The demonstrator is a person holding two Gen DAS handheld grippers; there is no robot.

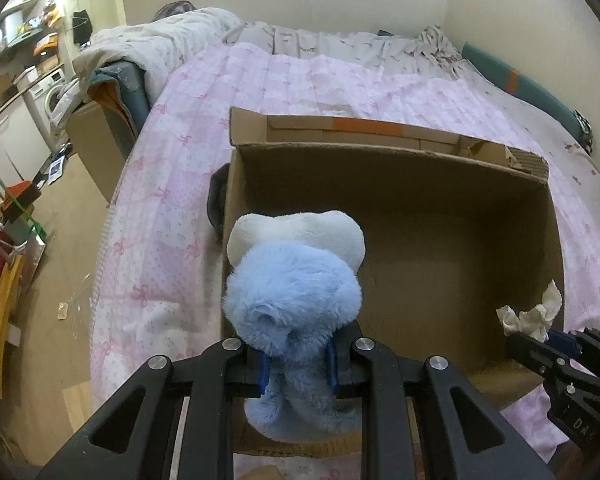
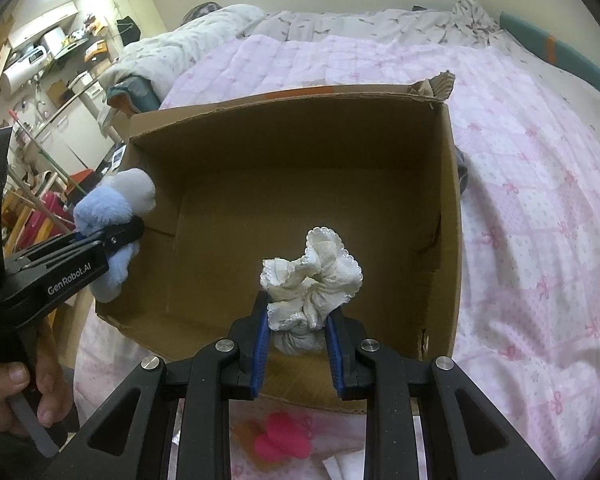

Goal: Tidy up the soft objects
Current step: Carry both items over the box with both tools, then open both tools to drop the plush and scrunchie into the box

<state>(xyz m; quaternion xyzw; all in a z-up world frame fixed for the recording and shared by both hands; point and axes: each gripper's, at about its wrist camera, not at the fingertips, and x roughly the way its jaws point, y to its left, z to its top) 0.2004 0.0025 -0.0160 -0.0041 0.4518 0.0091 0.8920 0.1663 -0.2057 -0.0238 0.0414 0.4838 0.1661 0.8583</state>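
Observation:
An open cardboard box (image 1: 556, 240) (image 2: 448, 200) sits on the pink bedspread, with nothing lying on its floor. My left gripper (image 1: 298, 364) (image 2: 112, 236) is shut on a blue and white plush toy (image 1: 292, 300) (image 2: 112, 204), held over the box's left wall. My right gripper (image 2: 298, 340) (image 1: 548, 344) is shut on a bunched white cloth with a scalloped lace edge (image 2: 312, 284) (image 1: 528, 314), held above the box's near right part.
The bed (image 1: 300, 76) runs back to a rumpled grey duvet (image 1: 156, 44). A dark object (image 1: 216, 200) lies against the box's left outer side. A pink item (image 2: 284, 436) lies on the bed below my right gripper. A cluttered floor and shelves (image 1: 16, 200) lie left. A hand (image 2: 16, 392) holds the left gripper's handle.

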